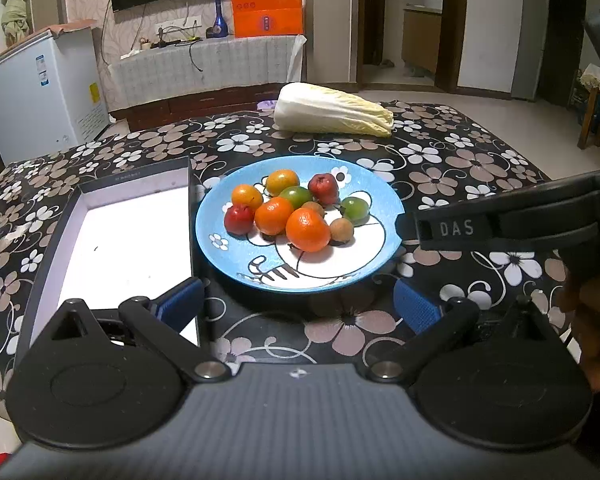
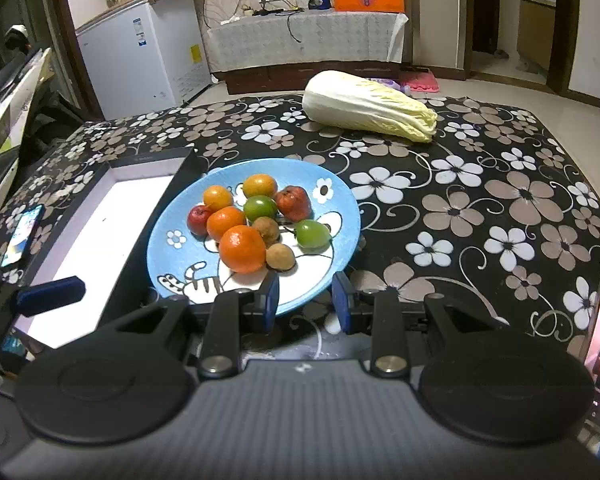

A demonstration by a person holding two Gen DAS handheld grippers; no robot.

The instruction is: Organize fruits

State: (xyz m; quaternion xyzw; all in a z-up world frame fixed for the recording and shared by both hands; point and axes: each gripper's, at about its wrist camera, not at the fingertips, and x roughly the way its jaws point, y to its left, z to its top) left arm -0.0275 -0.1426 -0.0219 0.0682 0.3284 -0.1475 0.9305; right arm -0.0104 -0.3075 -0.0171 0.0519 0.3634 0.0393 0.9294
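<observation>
My left gripper (image 1: 298, 304) is spread wide and my right gripper (image 2: 306, 300) partly spread, both empty before the blue plate (image 1: 384, 200) of fruits (image 1: 296, 210). "DAS" marks my right gripper's side. Napa cabbage (image 1: 332, 110) lies beyond on the floral surface (image 1: 460, 168).

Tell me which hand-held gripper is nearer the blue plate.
Right. The right hand-held gripper hangs at the blue plate's near rim; the left hand-held gripper sits short of it, beside the box.

I note a napa cabbage (image 2: 370, 110) lying on the floral desk (image 2: 500, 200). Behind it I see a white freezer (image 2: 140, 56). An orange box (image 1: 266, 6) stands beside a blue bottle (image 1: 219, 16).
</observation>
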